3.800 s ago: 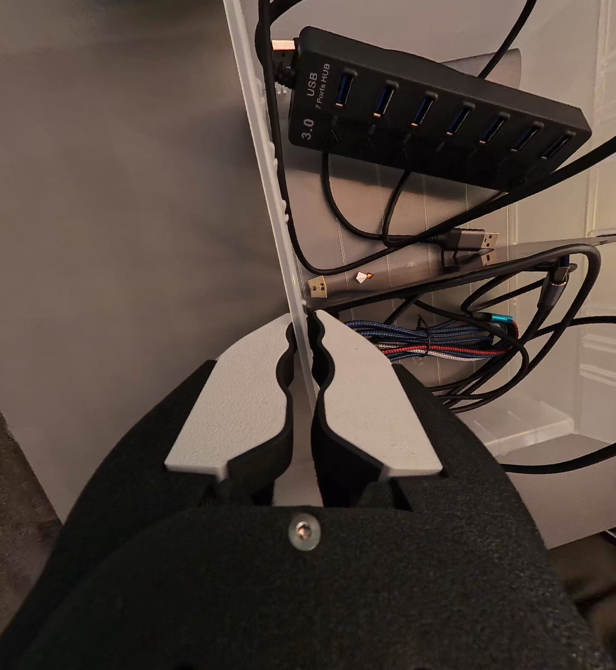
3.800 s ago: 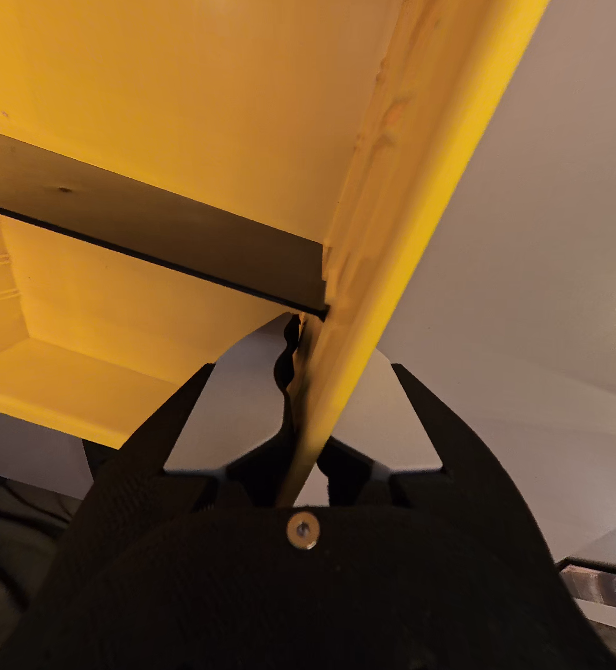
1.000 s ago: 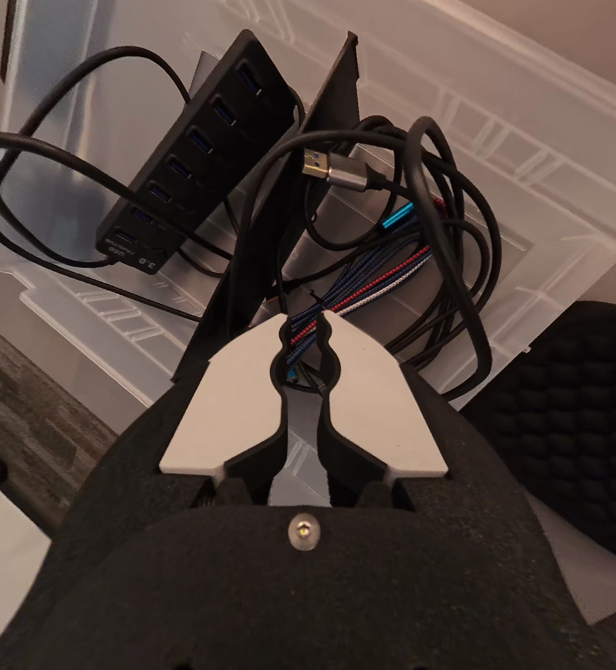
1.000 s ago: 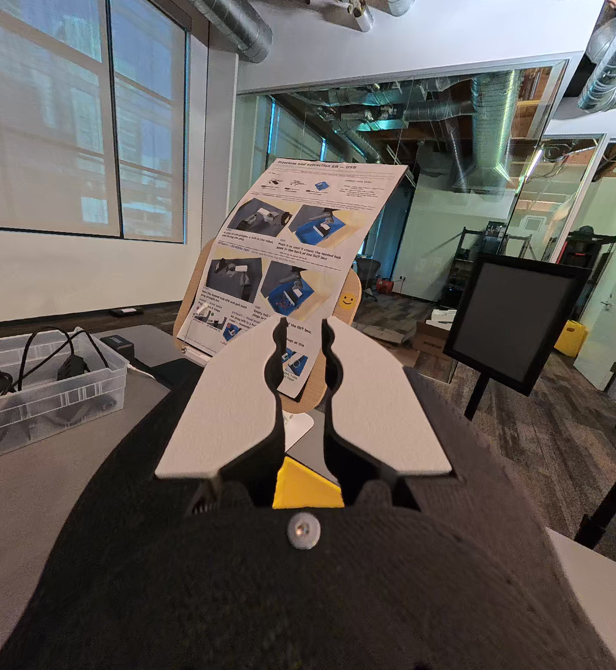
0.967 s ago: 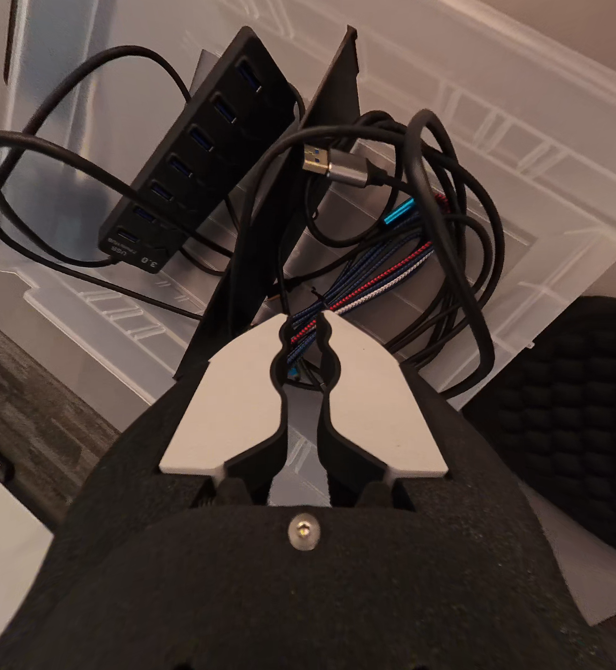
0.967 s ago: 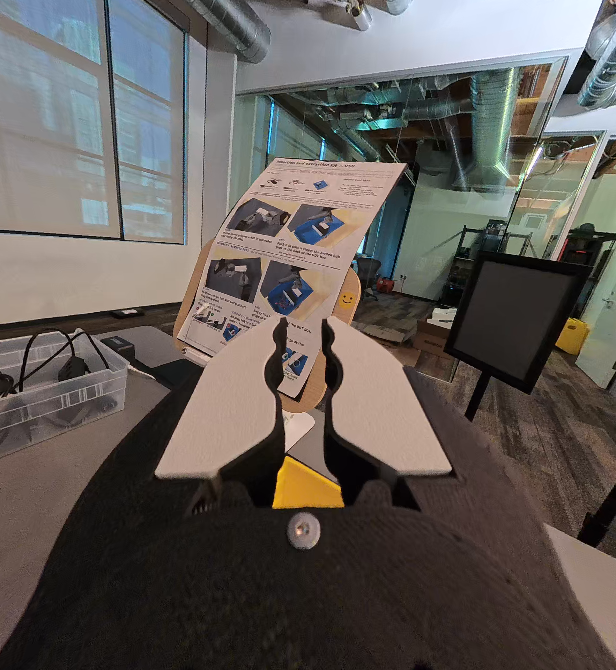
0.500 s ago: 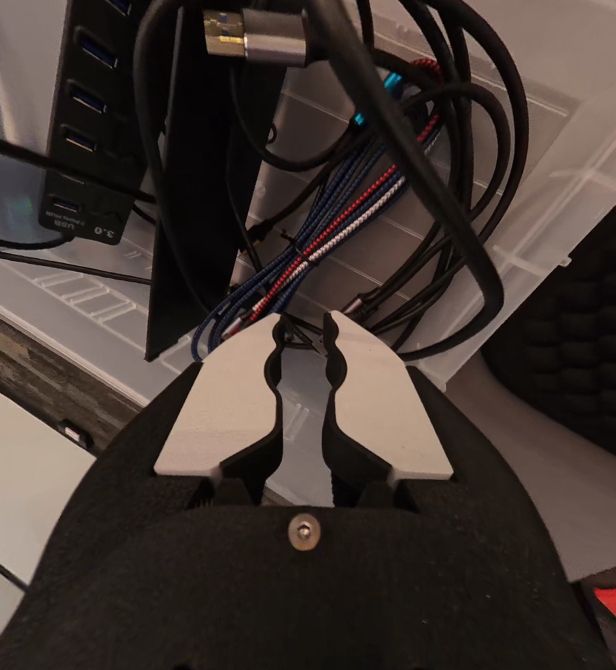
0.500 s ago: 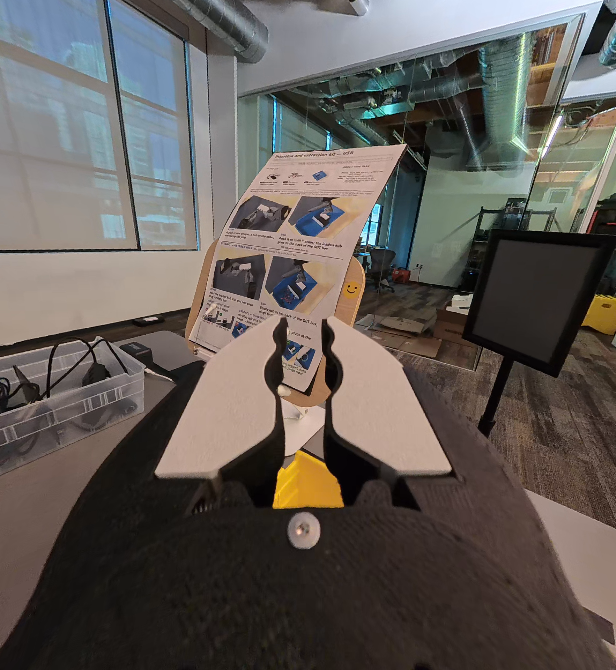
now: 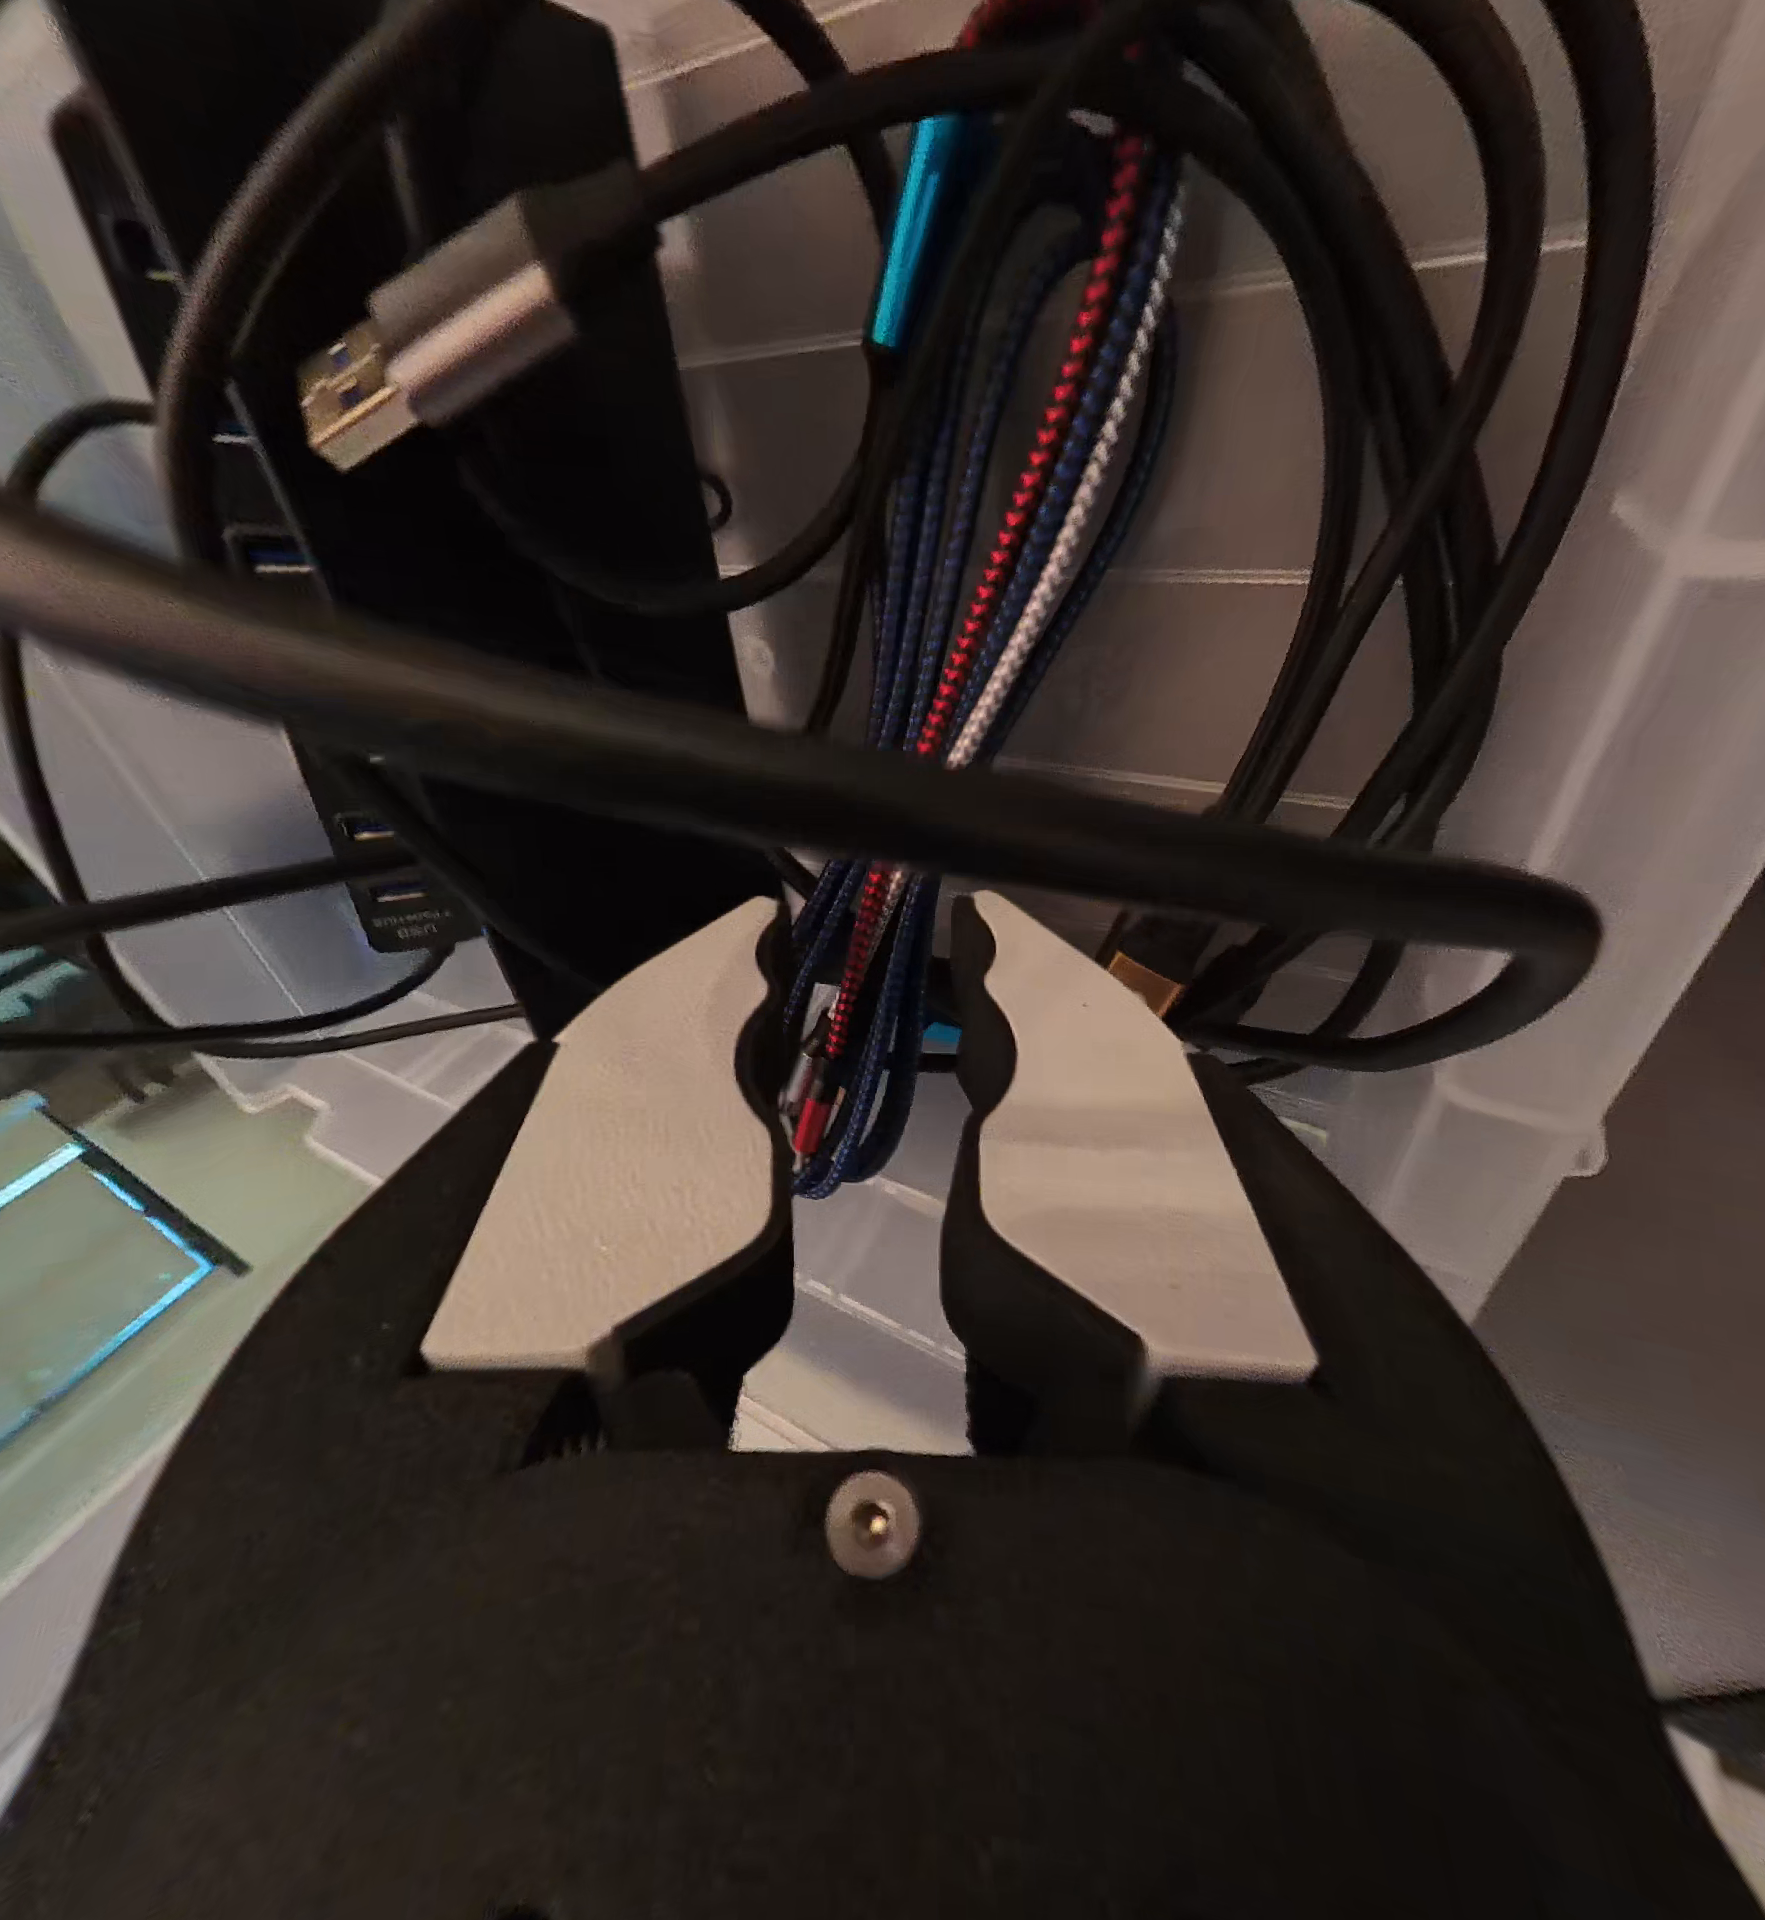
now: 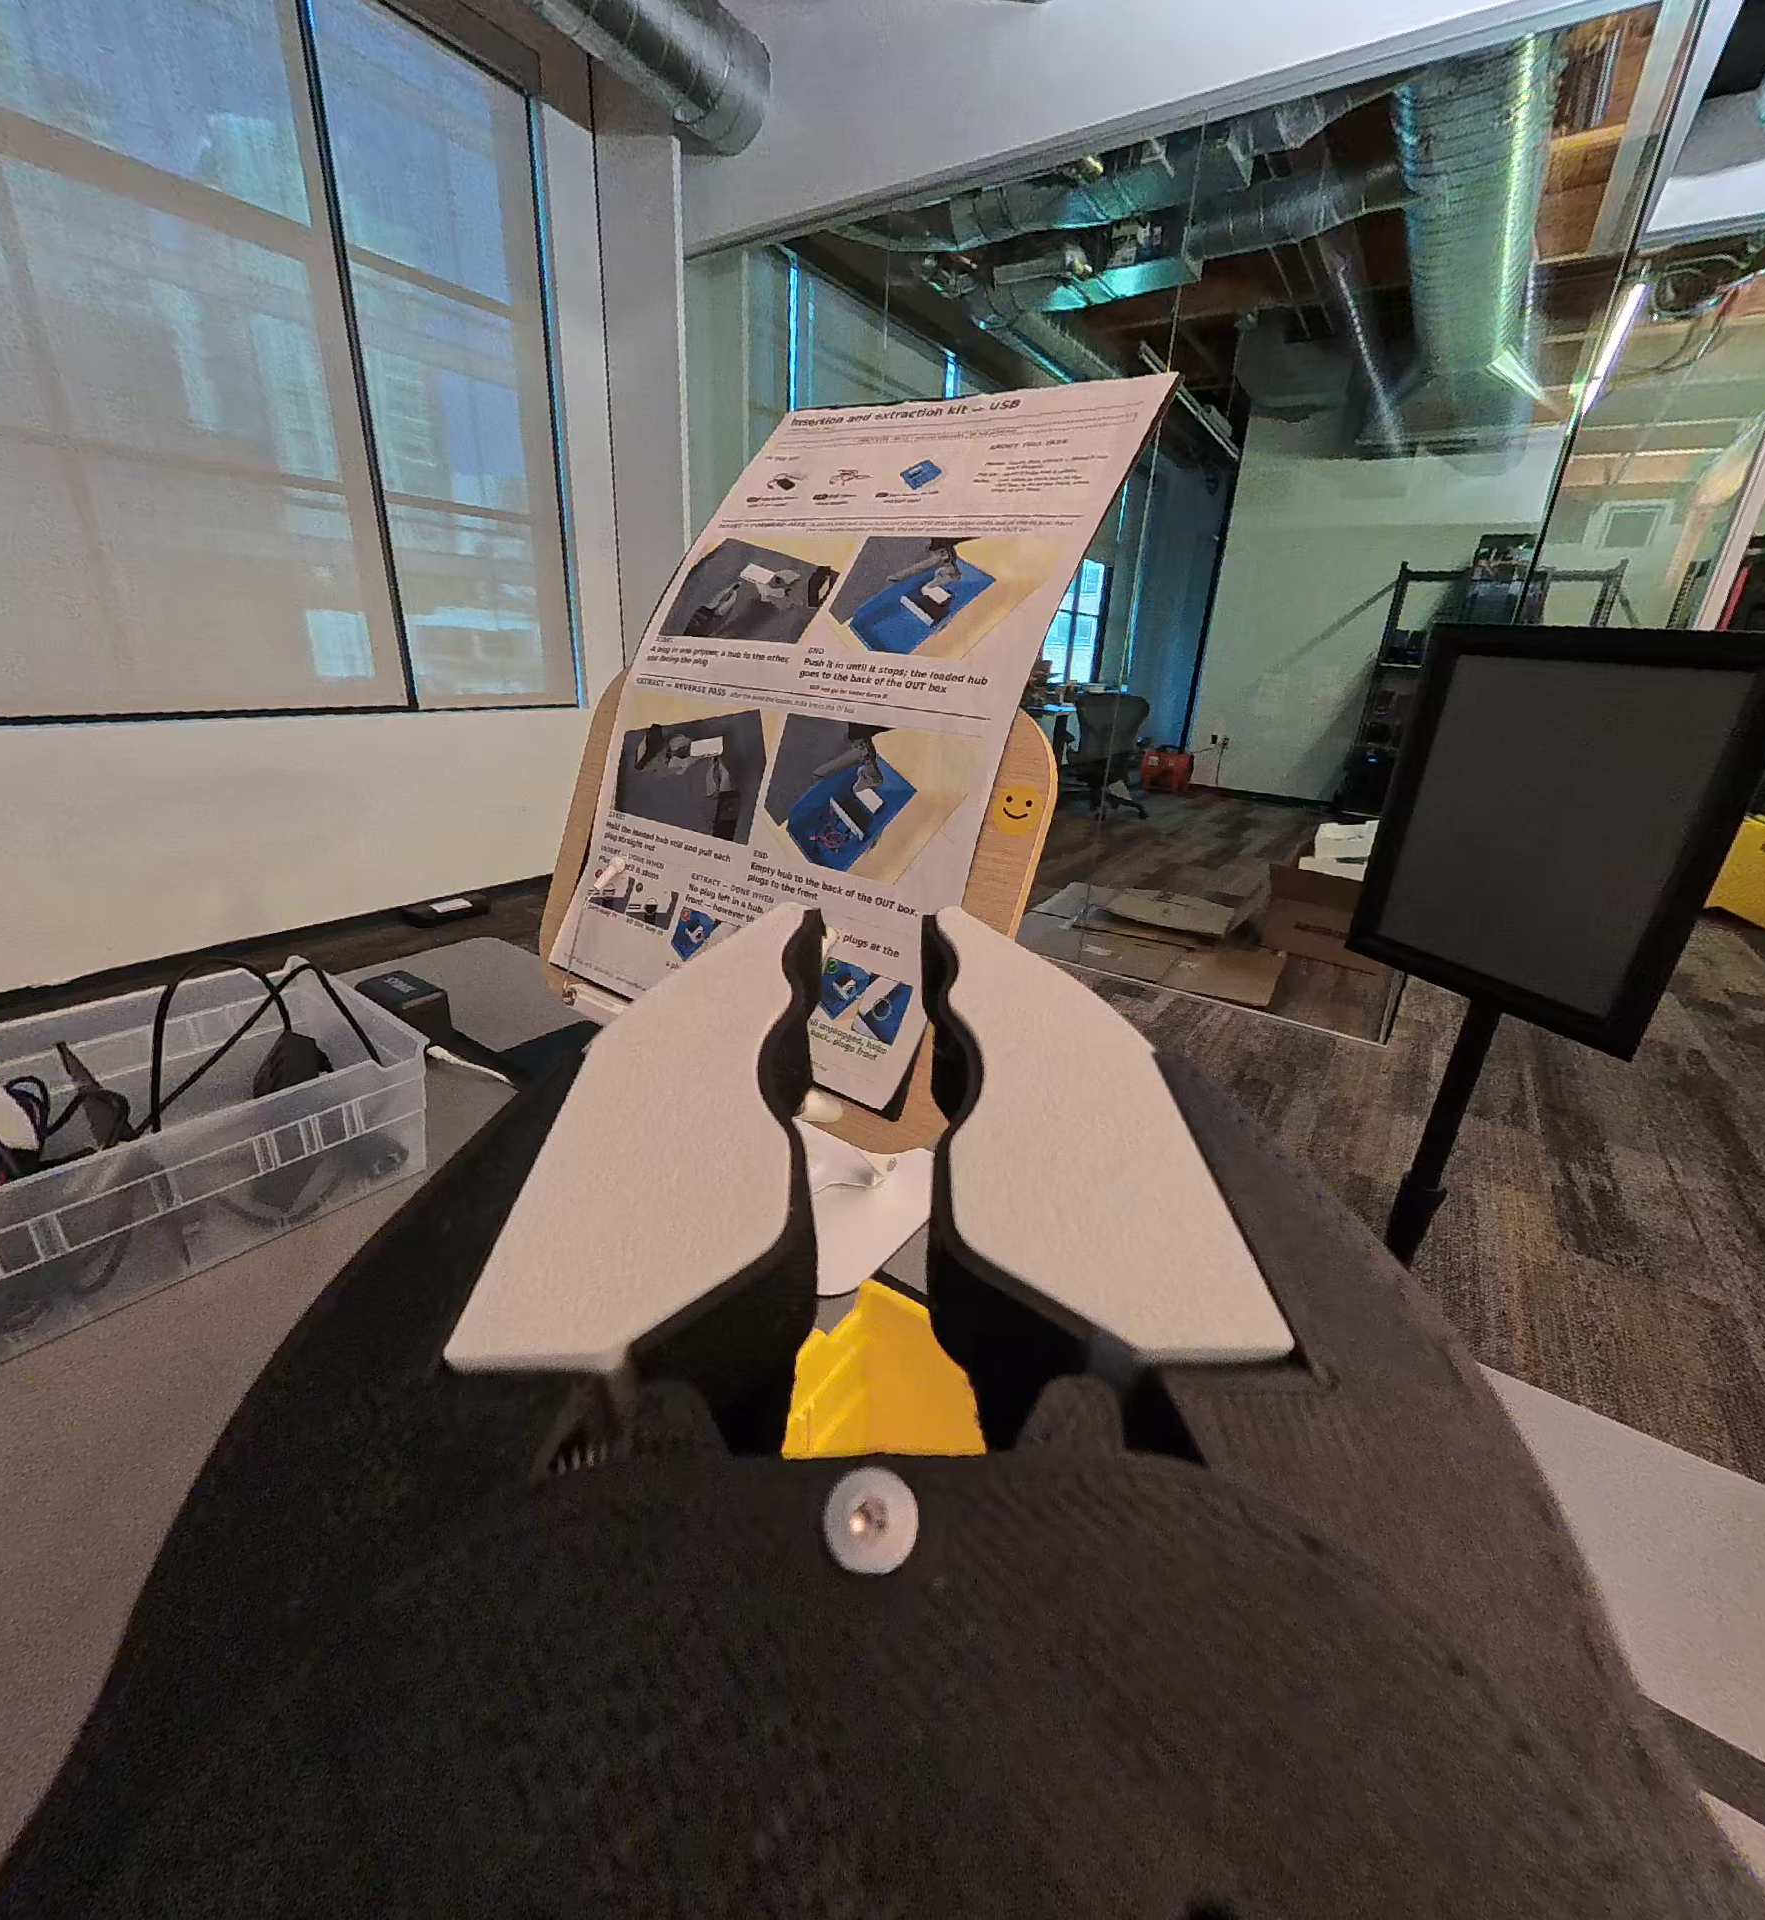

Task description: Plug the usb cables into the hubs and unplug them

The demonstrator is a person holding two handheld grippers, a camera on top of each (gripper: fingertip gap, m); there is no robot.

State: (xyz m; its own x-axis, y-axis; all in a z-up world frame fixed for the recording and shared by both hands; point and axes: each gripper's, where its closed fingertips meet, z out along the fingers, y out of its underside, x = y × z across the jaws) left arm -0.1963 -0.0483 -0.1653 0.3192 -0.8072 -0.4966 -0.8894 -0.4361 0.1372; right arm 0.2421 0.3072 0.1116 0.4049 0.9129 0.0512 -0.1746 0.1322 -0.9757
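Running lengthwise between the parted left gripper (image 9: 865, 940) jaws — braided cables (image 9: 971, 582); right gripper (image 10: 870, 940) open, empty.

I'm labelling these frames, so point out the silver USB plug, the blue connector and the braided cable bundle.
silver USB plug (image 9: 462, 327), left wrist view, on its grey shell.
blue connector (image 9: 911, 244), left wrist view, mid-sleeve.
braided cable bundle (image 9: 1003, 540), left wrist view, on the red strand.

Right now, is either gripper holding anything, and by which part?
Nothing held. The left gripper is open around the braided cable bundle; the right gripper is open and empty.
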